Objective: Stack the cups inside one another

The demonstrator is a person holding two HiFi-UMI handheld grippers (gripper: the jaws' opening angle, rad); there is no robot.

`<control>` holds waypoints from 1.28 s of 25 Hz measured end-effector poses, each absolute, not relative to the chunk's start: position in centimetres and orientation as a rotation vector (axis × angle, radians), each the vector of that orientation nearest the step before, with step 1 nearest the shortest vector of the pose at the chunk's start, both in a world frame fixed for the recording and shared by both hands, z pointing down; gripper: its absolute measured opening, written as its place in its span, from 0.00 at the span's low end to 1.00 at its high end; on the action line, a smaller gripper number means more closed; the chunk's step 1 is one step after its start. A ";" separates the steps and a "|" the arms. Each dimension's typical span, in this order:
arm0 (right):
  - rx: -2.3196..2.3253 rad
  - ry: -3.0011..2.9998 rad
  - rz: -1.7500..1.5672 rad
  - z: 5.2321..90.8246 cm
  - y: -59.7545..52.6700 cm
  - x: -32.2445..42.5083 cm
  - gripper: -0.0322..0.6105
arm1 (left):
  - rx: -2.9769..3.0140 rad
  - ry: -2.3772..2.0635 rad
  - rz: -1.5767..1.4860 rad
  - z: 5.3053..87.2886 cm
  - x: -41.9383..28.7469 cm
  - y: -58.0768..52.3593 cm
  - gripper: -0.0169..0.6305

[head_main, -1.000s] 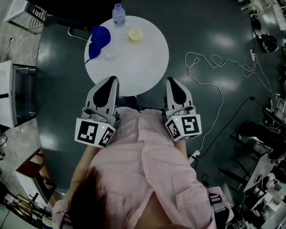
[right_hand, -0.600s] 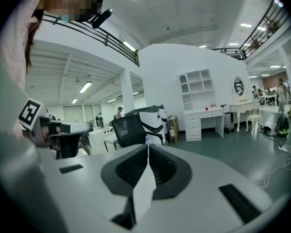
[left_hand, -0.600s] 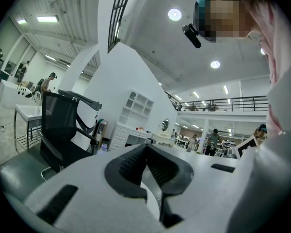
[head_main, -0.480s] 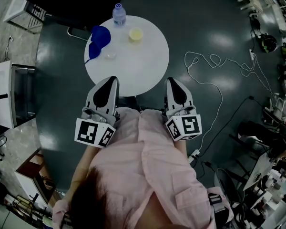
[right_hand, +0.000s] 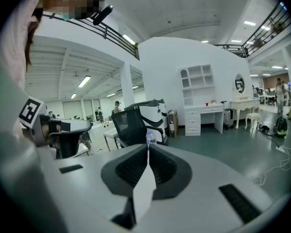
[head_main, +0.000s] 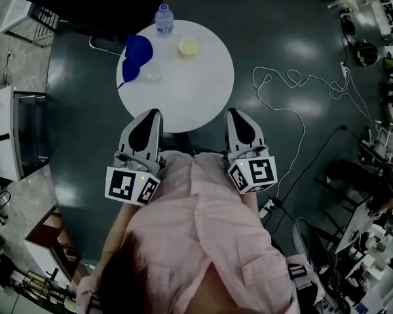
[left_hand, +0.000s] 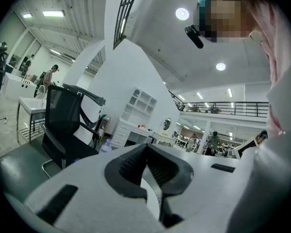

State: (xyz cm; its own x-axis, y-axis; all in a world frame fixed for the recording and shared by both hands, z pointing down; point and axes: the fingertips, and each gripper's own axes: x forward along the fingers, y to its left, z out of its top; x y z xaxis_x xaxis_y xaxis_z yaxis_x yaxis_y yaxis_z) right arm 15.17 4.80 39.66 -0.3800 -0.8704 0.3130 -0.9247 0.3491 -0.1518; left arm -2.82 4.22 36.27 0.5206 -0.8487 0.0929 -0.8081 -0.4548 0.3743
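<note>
Stacking looks unstarted: left gripper (head_main: 153,114) and right gripper (head_main: 235,112) are closed and empty at the table's (head_main: 196,100) near edge, so the next move is likely to open and reach for the yellow cup (head_main: 187,46).

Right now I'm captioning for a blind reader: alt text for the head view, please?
From above, a person holds the left gripper and right gripper, both shut and empty, at the near edge of a round white table. Across it sit a bottle, a yellow cup, a clear cup and a blue object.
</note>
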 end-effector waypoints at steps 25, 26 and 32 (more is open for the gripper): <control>1.748 -2.352 0.548 39.7 1.2 10.2 0.10 | 2.439 -1.242 -0.118 35.1 -7.9 -1.4 0.05; 1.743 -2.355 0.545 39.7 1.1 9.8 0.10 | 2.436 -1.244 -0.121 35.2 -8.2 -1.5 0.05; 1.730 -2.373 0.540 39.9 0.4 8.2 0.10 | 2.420 -1.265 -0.144 35.3 -10.1 -2.0 0.05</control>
State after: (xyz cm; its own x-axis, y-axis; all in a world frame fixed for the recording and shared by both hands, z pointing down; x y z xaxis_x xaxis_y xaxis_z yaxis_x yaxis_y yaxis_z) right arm 8.18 0.45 39.92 -0.3207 -0.8874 0.3313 -0.9434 0.2678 -0.1958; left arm -10.08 -1.97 35.33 0.5843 -0.8061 0.0938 -0.7642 -0.5077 0.3977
